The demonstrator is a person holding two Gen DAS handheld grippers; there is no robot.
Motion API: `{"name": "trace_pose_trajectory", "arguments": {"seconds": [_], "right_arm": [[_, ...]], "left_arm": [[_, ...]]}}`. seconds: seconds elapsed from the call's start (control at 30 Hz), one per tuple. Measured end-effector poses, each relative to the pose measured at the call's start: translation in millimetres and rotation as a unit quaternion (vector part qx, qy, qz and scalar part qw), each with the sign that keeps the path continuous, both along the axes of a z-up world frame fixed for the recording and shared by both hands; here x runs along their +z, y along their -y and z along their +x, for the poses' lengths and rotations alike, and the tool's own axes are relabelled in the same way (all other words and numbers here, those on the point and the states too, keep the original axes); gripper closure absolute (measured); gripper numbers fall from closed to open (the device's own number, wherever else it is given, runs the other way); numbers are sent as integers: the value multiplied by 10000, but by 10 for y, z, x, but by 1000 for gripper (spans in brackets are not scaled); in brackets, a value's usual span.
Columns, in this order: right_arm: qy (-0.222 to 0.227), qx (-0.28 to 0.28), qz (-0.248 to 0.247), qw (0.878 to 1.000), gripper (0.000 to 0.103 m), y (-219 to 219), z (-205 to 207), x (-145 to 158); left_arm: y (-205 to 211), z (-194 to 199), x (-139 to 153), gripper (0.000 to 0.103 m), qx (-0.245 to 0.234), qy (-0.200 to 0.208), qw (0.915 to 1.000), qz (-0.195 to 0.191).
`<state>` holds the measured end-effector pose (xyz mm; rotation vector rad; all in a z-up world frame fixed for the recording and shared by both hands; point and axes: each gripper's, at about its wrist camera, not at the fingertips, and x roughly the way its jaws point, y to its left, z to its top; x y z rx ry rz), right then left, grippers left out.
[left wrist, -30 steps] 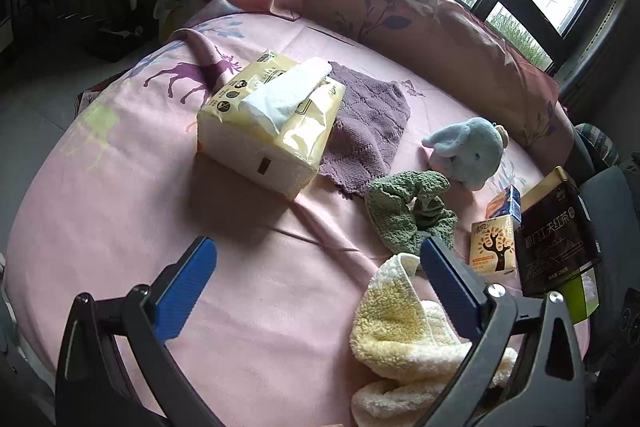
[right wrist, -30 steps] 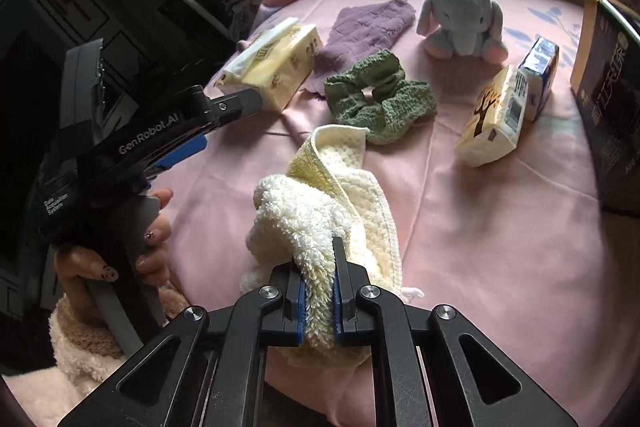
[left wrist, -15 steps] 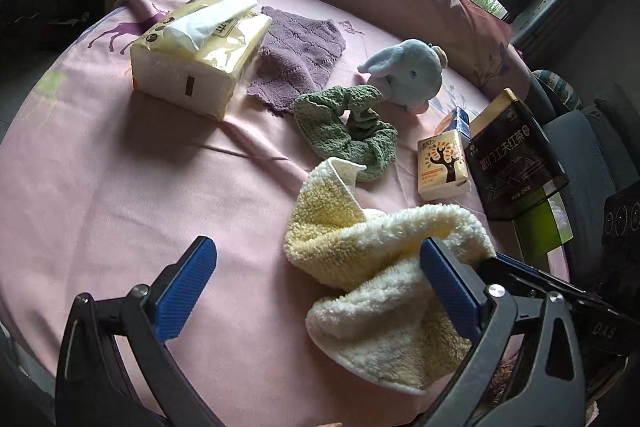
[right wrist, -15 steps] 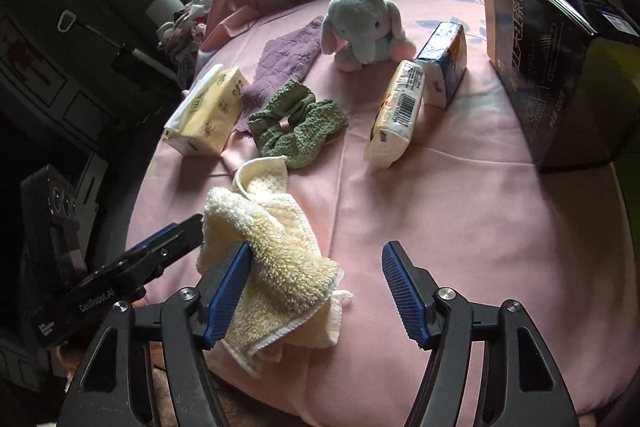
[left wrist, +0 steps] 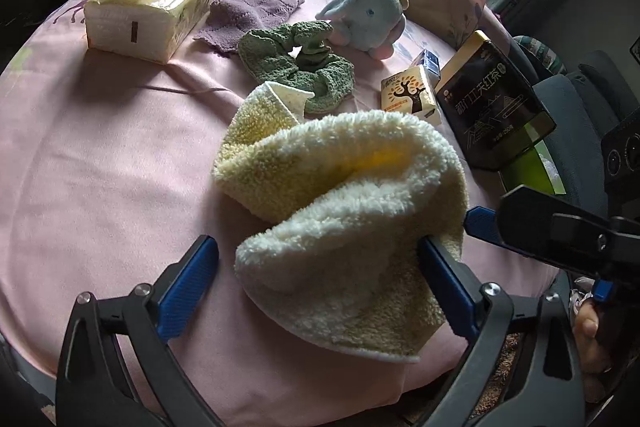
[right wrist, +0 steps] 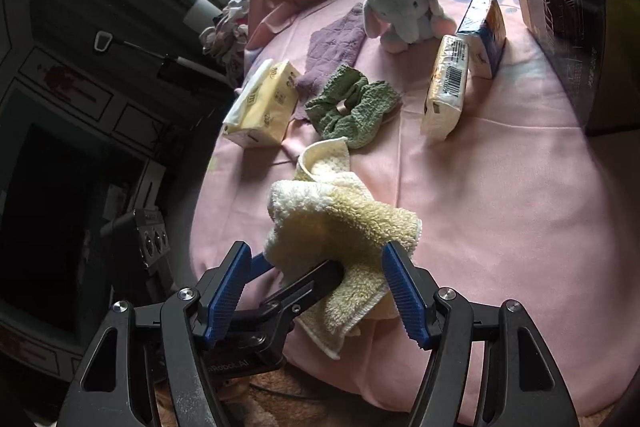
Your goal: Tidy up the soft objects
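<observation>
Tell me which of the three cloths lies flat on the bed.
The purple cloth, beside the tissue pack, lies spread flat. The green cloth is bunched up, and the yellow towel is crumpled.

Readable text from my feeds: dark tea box (left wrist: 493,107) has large gold Chinese characters, looks like 红茶 at the end, small print illegible. Left hand-held gripper (right wrist: 236,365) body reads "nRobot.AI", partly cut off. White tissue pack (right wrist: 445,89) shows a barcode, digits unreadable. Yellow tissue pack (left wrist: 154,11) print too blurred.
</observation>
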<state>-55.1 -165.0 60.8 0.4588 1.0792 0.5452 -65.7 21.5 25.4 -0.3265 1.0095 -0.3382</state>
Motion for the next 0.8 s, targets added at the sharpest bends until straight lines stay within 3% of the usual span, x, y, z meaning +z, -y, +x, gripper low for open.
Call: {"name": "trace_pose_trajectory", "arguments": {"seconds": [0.23,0.27,0.33,0.57,0.7,0.8], "right_arm": [[-423,108,-400,9982,34,-147,192,-264],[-452,210,-465,9977,28,-192,205,-282],[-433,326,-597,9967,21,-271,226,-309],[-226,317,-871,9954,21,-404,265,-403],[-54,355,-980,9945,38,-420,265,-408],[-47,333,-649,9973,54,-337,263,-413]], "left_arm": [[98,-6,-19,13,-87,170,9997,131],[109,-3,-21,14,-91,182,9997,164],[131,2,-30,19,-106,211,9995,205],[162,14,-43,35,-154,205,9996,139],[220,-13,-36,51,-293,262,9992,110],[229,-25,-11,59,-283,339,9990,76]]}}
